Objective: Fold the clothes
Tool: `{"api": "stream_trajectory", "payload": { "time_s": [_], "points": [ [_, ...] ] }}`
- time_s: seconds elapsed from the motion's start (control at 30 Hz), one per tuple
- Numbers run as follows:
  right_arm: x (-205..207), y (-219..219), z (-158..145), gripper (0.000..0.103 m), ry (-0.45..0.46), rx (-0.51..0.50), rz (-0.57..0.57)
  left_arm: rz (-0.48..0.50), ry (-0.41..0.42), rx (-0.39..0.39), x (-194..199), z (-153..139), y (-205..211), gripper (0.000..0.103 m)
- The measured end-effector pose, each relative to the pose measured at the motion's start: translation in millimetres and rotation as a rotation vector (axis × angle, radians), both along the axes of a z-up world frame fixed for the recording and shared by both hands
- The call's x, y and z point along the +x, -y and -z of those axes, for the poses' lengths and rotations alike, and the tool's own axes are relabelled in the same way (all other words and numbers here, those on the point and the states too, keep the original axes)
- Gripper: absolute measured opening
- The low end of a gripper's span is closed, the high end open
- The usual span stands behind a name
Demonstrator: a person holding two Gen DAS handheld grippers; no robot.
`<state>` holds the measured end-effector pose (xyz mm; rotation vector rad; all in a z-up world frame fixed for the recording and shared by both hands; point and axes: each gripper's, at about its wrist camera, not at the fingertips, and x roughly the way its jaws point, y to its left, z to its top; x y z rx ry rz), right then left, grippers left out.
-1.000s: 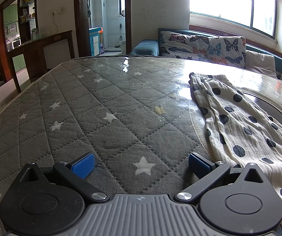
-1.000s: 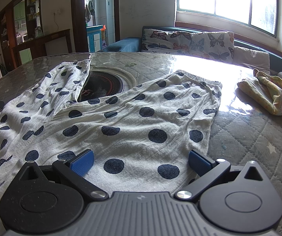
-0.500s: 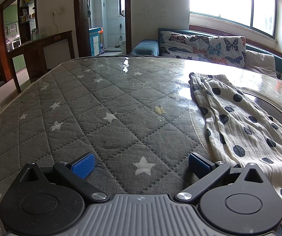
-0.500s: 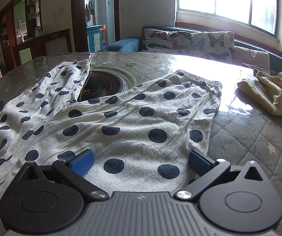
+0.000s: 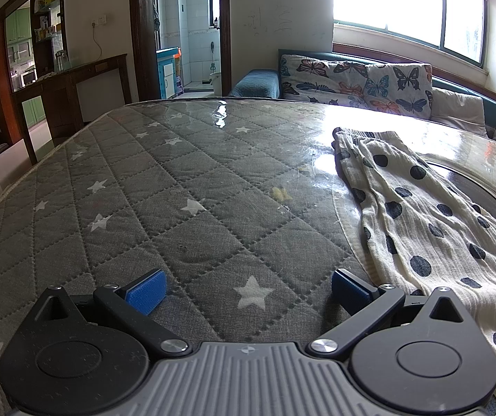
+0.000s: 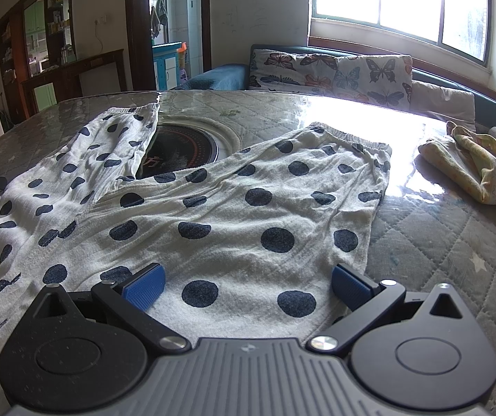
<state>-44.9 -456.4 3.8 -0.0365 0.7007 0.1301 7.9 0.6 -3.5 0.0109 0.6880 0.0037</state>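
Note:
White trousers with dark blue dots (image 6: 241,215) lie spread flat on the quilted grey table cover (image 6: 455,263), both legs pointing away with a gap between them. My right gripper (image 6: 246,286) is open and empty, low over the trousers' near end. In the left wrist view one trouser leg (image 5: 428,222) runs along the right side. My left gripper (image 5: 246,289) is open and empty over the bare cover (image 5: 165,208), with its right finger (image 5: 350,289) next to the cloth's edge.
A crumpled yellow-patterned garment (image 6: 473,170) lies at the table's right. A dark round hob plate (image 6: 182,149) shows between the trouser legs. A bench with butterfly cushions (image 6: 331,72) stands behind the table. The table's left edge (image 5: 12,190) drops to the floor.

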Motion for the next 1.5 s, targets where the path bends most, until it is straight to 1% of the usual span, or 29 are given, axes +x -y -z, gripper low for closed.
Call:
{"api": "stream_trajectory", "payload": {
  "time_s": [0.3, 0.53, 0.73, 1.0, 1.13, 1.3, 1.43, 1.5],
  "points": [
    [-2, 0, 0, 0.103, 0.001, -0.002, -0.001, -0.007, -0.002, 0.006, -1, -1, 2, 0.103],
    [-1, -2, -2, 0.103, -0.001, -0.004, 0.005, -0.018, -0.002, 0.034, -3, -5, 6, 0.103],
    [-2, -3, -4, 0.103, 0.000, -0.021, 0.026, -0.025, -0.004, 0.015, -6, -13, 2, 0.103],
    [-5, 1, -12, 0.103, 0.000, -0.025, 0.059, 0.011, -0.011, -0.006, -16, -25, 9, 0.103],
    [-6, 5, -18, 0.103, -0.005, -0.024, 0.081, 0.052, -0.007, -0.014, -26, -34, 16, 0.103],
    [-4, 13, -27, 0.103, -0.009, -0.019, 0.106, 0.130, -0.009, -0.016, -43, -46, 30, 0.103],
    [-2, 19, -31, 0.103, -0.013, -0.009, 0.120, 0.228, 0.015, -0.016, -64, -58, 48, 0.103],
    [0, 22, -33, 0.102, -0.019, -0.005, 0.128, 0.303, 0.024, -0.012, -76, -64, 61, 0.103]
  ]
}}
